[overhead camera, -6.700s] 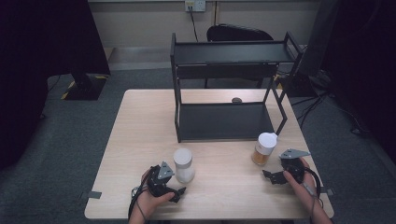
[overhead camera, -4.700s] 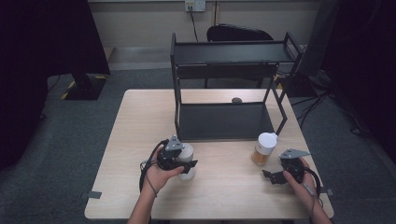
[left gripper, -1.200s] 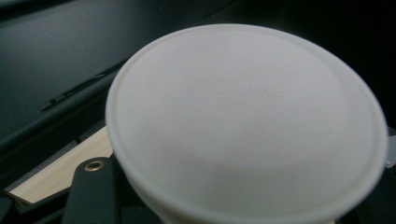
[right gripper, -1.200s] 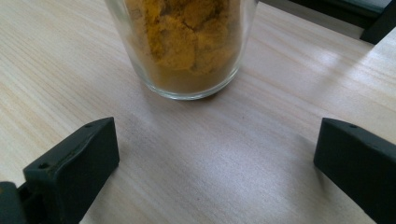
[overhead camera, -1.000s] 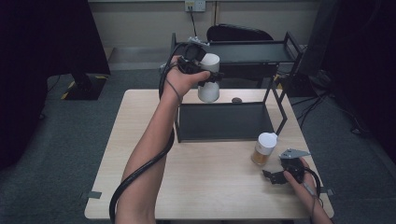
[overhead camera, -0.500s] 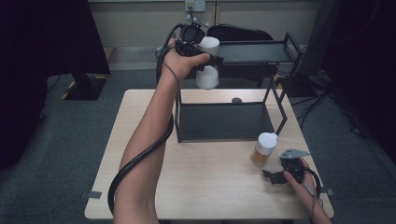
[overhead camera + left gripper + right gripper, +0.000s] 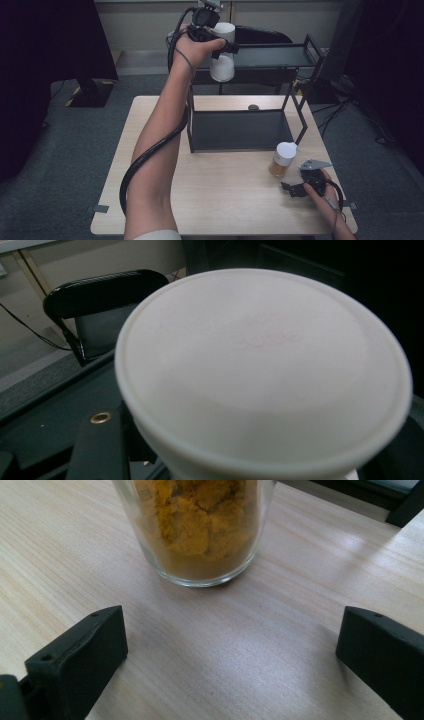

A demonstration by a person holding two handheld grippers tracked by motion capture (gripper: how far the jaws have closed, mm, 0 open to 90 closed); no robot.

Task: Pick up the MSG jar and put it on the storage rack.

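A white-lidded jar [image 7: 222,52] is held clamped in the jaws of the left gripper [image 7: 212,37], raised to the level of the top shelf [image 7: 272,54] of the black rack [image 7: 240,130]; its lid [image 7: 260,365] is seen close up in the left gripper view. The step in hand is judged to be placing this jar on the upper shelf. A move forward over the shelf edge, a level set-down, then release would be called for. The right gripper [image 7: 300,189] is rested on the surface [image 7: 220,195], jaws wide and holding nothing, just short of a second jar [image 7: 197,527] of yellow powder. The surface is pale wood; grey carpet, a dark chair [image 7: 100,295] and a beige wall are noted beyond.
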